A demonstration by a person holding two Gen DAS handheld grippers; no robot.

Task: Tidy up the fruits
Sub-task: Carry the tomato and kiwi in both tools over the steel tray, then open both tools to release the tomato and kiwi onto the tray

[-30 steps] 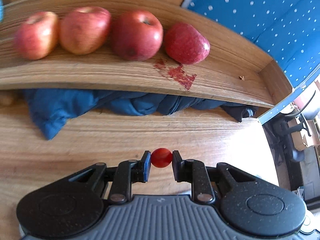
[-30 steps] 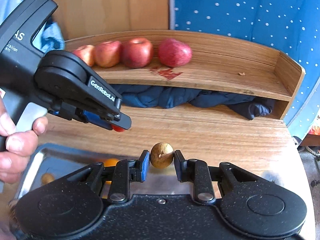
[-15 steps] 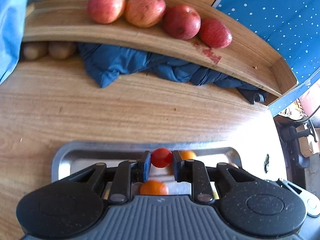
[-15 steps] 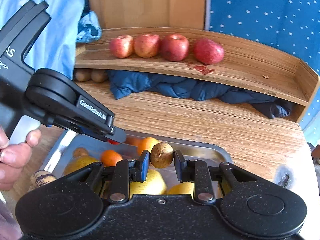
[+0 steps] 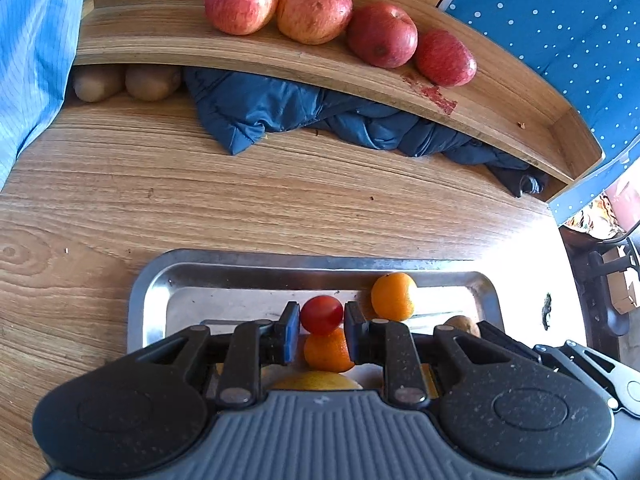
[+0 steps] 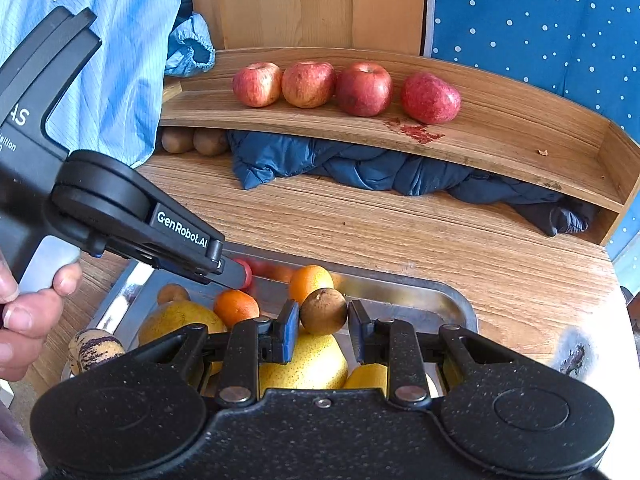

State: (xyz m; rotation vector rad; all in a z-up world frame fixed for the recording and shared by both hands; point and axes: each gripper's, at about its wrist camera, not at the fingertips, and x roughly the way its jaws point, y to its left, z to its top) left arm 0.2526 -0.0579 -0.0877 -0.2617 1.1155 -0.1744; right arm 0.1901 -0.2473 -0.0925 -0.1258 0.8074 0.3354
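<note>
My left gripper is shut on a small red cherry tomato and hangs over the metal tray. In the right wrist view the left gripper reaches in from the left, the tomato mostly hidden behind its finger. My right gripper is shut on a small round brown fruit above the tray. In the tray lie oranges, yellow pears and a striped fruit. A row of red apples sits on the wooden shelf.
A dark blue padded cloth is stuffed under the shelf, with two brown kiwis at its left. A light blue garment hangs at the left. A person's hand holds the left gripper's handle. The wooden table ends at the right.
The left gripper pulled back from the shelf to above the tray, still holding the tomato. The right gripper's view shifted back a little, bringing the tray's fruit into sight; its brown fruit stays gripped.
</note>
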